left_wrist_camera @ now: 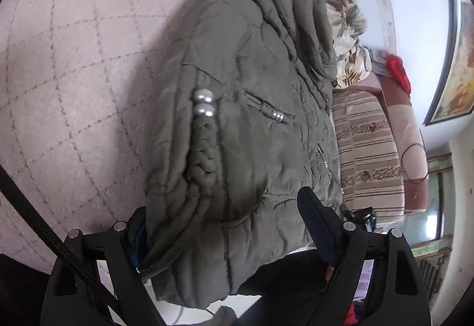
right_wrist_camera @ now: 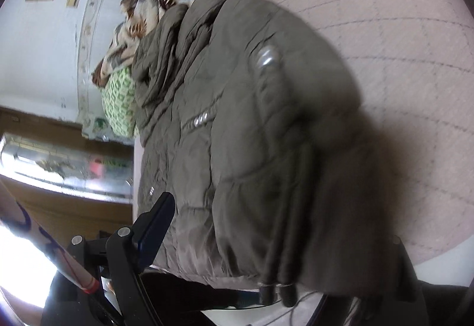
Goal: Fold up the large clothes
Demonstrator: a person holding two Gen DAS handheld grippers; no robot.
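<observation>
Straddling the near hem of the olive puffer jacket (left_wrist_camera: 251, 118), the left gripper (left_wrist_camera: 225, 222) has its jaws spread wide, with the padded cloth bulging up between them; whether the pads actually press the fabric, I cannot tell. On the right wrist view the right gripper (right_wrist_camera: 278, 237) shows one dark finger (right_wrist_camera: 154, 225) at 8 o'clock lying against the hem, while the other side is lost under the cloth at 4 o'clock; the jaws stand wide there too.

The jacket (right_wrist_camera: 237, 118) lies on a pale pink quilted bedcover (left_wrist_camera: 74, 74), collar toward 12 o'clock and hem toward 6 o'clock, already doubled so the sleeve rests on top.

Risk as I judge it: the shell is slick and puffy, so a shallow pinch may take only the top layer, leaving the bottom layer behind and the fold skewed. The thick fill will probably spring back and reopen a crease. Dangling drawcords (right_wrist_camera: 278, 287) at 6 o'clock could snag on a finger. The pearl beads (left_wrist_camera: 203, 102) on the braided sleeve trim (left_wrist_camera: 204, 148) are hard and round and could slip under a pad or get stressed. The hem overhangs the bed edge, so the weight may drag it off.

Shell: crinkled, matte and diamond-stitched. Trim: plaited cord. Beads: glossy, silver-white; smaller ones mark the pocket (left_wrist_camera: 278, 115). Beyond, at 1 o'clock: a floral blanket (left_wrist_camera: 334, 0) and a striped cushion (left_wrist_camera: 367, 148).
</observation>
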